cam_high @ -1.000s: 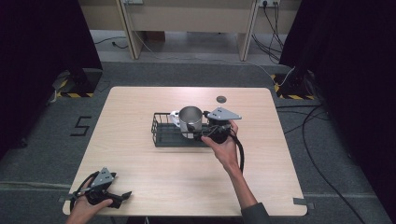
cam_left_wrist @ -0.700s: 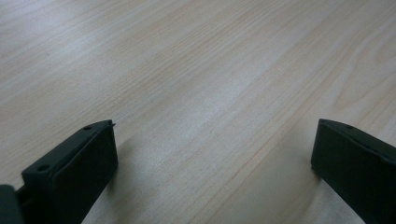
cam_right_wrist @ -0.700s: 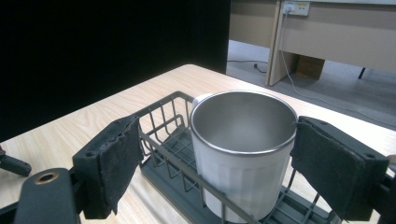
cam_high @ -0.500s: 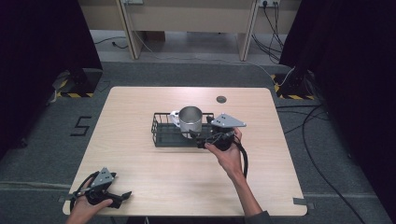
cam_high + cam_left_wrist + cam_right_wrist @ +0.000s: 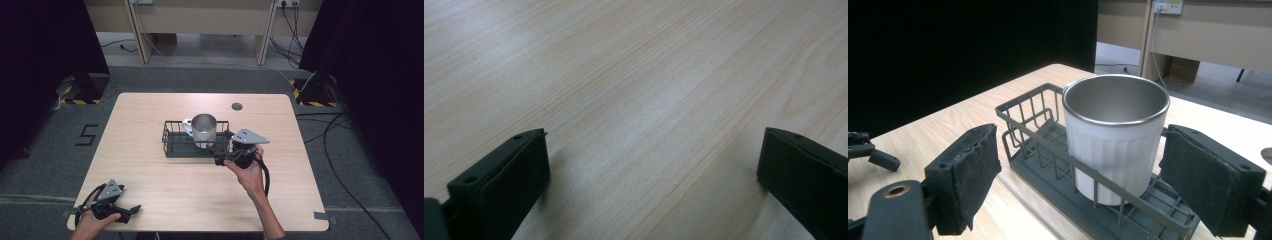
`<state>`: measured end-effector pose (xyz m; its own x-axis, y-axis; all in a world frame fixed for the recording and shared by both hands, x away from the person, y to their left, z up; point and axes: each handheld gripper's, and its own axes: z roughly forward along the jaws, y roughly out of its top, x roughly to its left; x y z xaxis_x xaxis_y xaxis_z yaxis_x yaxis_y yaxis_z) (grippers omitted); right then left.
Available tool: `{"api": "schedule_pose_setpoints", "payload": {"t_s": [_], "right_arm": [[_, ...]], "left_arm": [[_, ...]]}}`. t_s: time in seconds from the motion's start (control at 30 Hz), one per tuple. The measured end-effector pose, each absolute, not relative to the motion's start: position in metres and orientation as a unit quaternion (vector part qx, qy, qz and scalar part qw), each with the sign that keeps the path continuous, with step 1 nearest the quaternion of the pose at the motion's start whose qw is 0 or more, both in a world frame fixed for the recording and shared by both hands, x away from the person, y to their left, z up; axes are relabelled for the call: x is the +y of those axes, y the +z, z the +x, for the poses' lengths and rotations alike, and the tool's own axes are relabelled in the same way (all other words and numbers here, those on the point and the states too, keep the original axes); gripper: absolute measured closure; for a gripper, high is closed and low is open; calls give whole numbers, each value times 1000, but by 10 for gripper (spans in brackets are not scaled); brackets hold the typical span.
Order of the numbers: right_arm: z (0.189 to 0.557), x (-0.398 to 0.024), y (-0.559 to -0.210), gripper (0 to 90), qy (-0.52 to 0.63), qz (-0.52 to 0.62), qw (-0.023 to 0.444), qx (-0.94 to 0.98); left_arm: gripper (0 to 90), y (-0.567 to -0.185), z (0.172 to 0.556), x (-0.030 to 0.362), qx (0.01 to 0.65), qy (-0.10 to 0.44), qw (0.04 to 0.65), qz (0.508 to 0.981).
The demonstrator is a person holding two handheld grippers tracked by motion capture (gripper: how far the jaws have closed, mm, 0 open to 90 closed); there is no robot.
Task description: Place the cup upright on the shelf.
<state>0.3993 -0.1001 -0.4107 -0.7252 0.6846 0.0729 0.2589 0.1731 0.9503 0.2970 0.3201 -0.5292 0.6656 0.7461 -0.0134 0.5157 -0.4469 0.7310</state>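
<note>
Holding our right tool [image 5: 1083, 175] wide open beside the steel cup [image 5: 1114, 135] standing upright in the wire basket [image 5: 1048, 145] on the surface [image 5: 150, 175], we judge a jaw could snag the basket rim and tip the cup.

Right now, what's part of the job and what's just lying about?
In the job:
- cup, upright in the rack
- right gripper, open, jaws either side of the cup

Lying about:
- left gripper, open, at the table's near corner
- round grommet in the table
</note>
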Motion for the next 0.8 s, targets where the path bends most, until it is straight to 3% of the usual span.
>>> {"api": "schedule_pose_setpoints", "payload": {"t_s": [0.8], "right_arm": [[370,-116,-431,155,532,319,214,754]], "left_arm": [[0,-529,297,320,377,157,366,836]]}}
